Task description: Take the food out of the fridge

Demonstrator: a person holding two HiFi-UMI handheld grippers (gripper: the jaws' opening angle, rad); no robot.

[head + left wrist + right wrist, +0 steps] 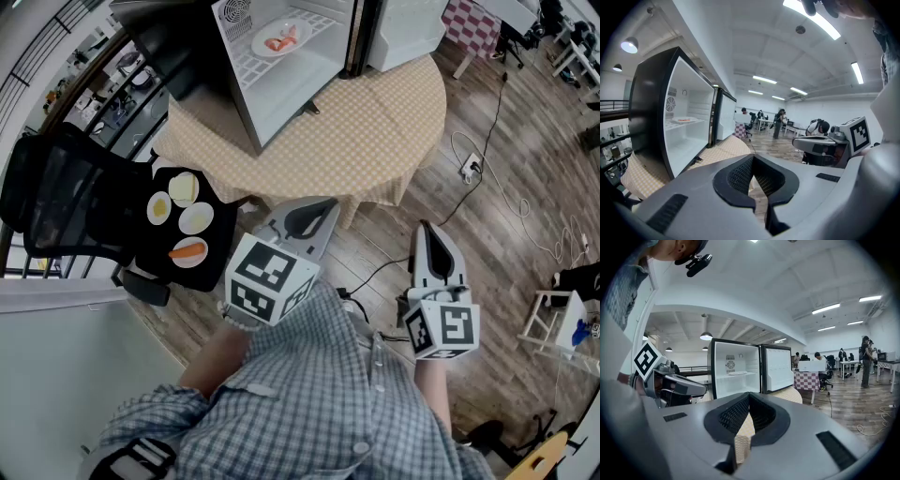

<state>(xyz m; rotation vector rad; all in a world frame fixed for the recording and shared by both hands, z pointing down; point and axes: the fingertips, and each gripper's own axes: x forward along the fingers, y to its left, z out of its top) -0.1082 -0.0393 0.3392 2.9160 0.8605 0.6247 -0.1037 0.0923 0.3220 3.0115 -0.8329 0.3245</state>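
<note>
Round table (375,131) with checked cloth, top of head view. Small fridge (286,89) stands on it, door (403,33) swung wide open. Black chair (66,202) to the table's left, its black seat (141,239) carrying four small plates (196,217), one with an orange piece, two with yellowish food, one looks bare. Person's checked shirt (309,394) fills the bottom of the frame. Left gripper (312,219) and right gripper (432,246) are both held low in front of the person, over wood floor (525,281), near the table edge and well apart from the fridge, tips aimed toward it. Left jaws closed tip to tip, nothing between them. Right jaws also meet at the tips, empty (only cloth shows through the slit behind the pads). Plate (281,37) sits on the fridge's upper wire shelf, just in front of the rear fan. Food (282,41), pinkish pieces, lies on that plate inside the fridge, untouched by either gripper. White power strip (469,169) with cable on the floor right of the table.
</note>
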